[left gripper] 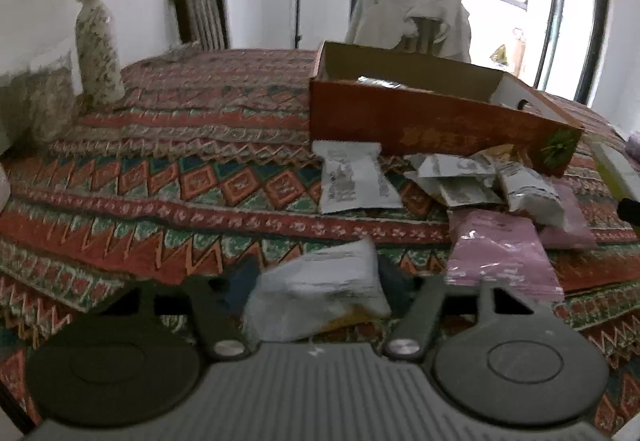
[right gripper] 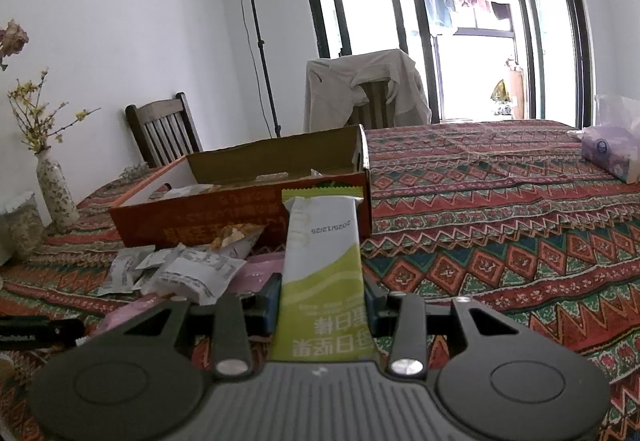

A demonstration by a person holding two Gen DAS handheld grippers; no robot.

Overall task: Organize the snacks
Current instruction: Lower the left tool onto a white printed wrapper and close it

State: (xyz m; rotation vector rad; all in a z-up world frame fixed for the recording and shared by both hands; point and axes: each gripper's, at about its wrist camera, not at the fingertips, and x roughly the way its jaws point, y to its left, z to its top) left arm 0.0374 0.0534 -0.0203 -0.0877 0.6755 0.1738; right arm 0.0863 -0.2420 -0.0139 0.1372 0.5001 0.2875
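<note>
An open orange cardboard box [left gripper: 432, 121] lies on the patterned tablecloth, with a few snacks inside; it also shows in the right wrist view [right gripper: 240, 217]. Loose white packets [left gripper: 352, 181] and pink packets [left gripper: 496, 253] lie in front of it. My left gripper [left gripper: 316, 301] is shut on a white snack packet [left gripper: 320, 289] held above the cloth. My right gripper [right gripper: 320, 301] is shut on a green and white snack bar [right gripper: 324, 273] that stands upright, near the box's right end. White packets [right gripper: 188, 273] lie to its left.
A flowered vase [left gripper: 98, 53] with dry branches stands at the table's far left. Two chairs [right gripper: 164, 133] stand behind the table, one draped with a beige garment [right gripper: 360, 89]. A purple tissue pack [right gripper: 612, 153] lies at the right. A light stand [right gripper: 256, 33] is by the wall.
</note>
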